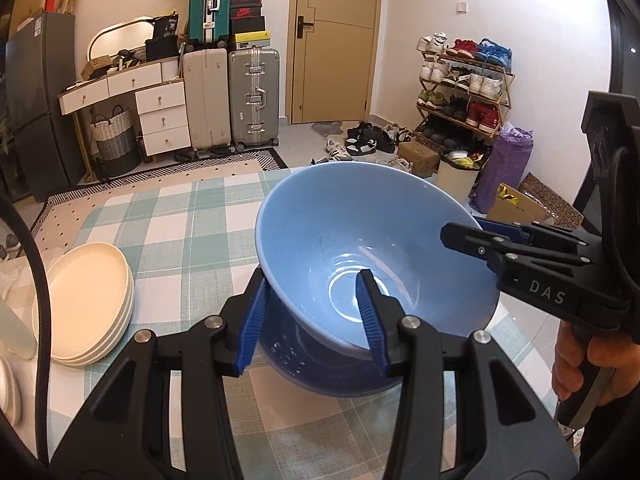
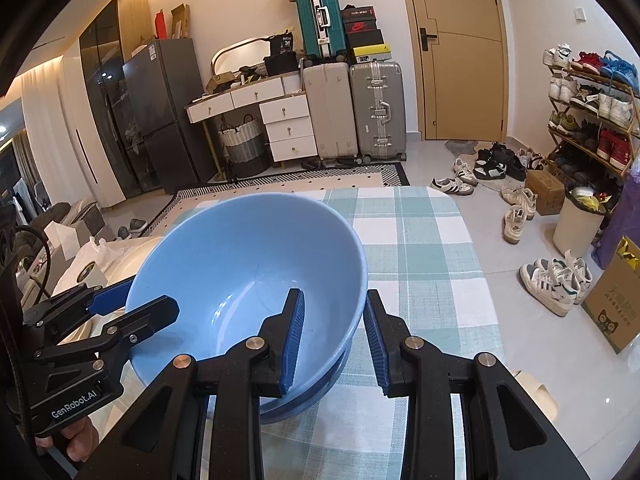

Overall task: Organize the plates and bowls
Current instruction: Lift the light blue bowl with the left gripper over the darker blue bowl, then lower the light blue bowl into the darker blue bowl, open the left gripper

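A light blue bowl [image 1: 360,232] sits tilted on top of another blue bowl [image 1: 320,372] on the checked tablecloth. My left gripper [image 1: 316,320] is open, its fingers straddling the bowl's near rim, one outside and one inside. My right gripper [image 2: 334,336] is open too and straddles the opposite rim of the same bowl [image 2: 248,256]; it shows from the side in the left wrist view [image 1: 468,232]. The lower bowl [image 2: 320,392] peeks out beneath. A stack of cream plates [image 1: 88,300] lies to the left on the table.
The table [image 2: 420,248] with the green-white cloth ends ahead, above a patterned rug. Beyond stand suitcases [image 1: 252,96], a white dresser [image 1: 160,116], a fridge [image 2: 160,112], a shoe rack [image 1: 464,84], loose shoes [image 2: 552,276] and a bin [image 2: 576,224].
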{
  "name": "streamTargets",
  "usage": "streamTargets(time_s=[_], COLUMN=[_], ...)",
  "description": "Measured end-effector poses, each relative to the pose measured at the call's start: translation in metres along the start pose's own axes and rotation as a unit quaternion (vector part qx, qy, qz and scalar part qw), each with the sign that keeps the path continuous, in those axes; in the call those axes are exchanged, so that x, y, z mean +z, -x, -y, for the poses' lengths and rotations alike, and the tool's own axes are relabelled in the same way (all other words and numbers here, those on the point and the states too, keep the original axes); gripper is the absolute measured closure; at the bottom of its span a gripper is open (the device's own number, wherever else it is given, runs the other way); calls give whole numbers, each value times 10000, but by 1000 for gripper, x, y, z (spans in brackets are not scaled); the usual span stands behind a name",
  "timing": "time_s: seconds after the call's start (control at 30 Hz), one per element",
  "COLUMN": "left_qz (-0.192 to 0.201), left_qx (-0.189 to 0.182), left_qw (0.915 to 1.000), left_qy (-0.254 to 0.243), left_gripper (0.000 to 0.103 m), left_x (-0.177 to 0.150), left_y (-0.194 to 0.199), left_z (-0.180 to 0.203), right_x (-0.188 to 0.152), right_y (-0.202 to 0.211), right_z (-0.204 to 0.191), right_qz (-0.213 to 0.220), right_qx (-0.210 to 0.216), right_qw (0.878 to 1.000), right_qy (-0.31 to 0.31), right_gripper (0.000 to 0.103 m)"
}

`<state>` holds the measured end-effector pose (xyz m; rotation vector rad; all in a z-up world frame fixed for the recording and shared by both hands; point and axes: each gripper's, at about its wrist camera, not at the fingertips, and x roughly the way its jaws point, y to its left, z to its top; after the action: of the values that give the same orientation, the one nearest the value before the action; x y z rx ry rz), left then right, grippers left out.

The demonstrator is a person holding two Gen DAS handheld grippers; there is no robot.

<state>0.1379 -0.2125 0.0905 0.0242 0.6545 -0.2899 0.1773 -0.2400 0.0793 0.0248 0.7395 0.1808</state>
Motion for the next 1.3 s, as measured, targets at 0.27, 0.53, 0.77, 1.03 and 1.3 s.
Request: streamTargets(time_s=[0.27, 0.53, 0.77, 1.03, 1.3], left_qz=[-159, -198, -166, -247, -280], left_qx=[103, 168, 390, 517, 649], left_qw=[9998, 9996, 9990, 9980, 9968], left_qy=[87, 69, -172, -256, -367], left_gripper=[62, 62, 62, 62, 62], left_x=[-14, -21, -28, -37, -43], left_y=[-30, -52, -65, -81, -91], left_z=[-16, -25, -19, -18, -14], right_x=[-11, -21, -26, -32, -38], right_y=[-23, -35, -42, -47, -52], right_z=[-4, -1, -4, -5, -12], right_qz=[-221, -340, -380, -406, -416], right_qx=[0, 27, -57, -163, -368], right_qw=[9997, 9994, 9991, 9986, 9969], right_qy=[60, 71, 165, 293, 552], right_gripper=[71, 71, 71, 71, 70])
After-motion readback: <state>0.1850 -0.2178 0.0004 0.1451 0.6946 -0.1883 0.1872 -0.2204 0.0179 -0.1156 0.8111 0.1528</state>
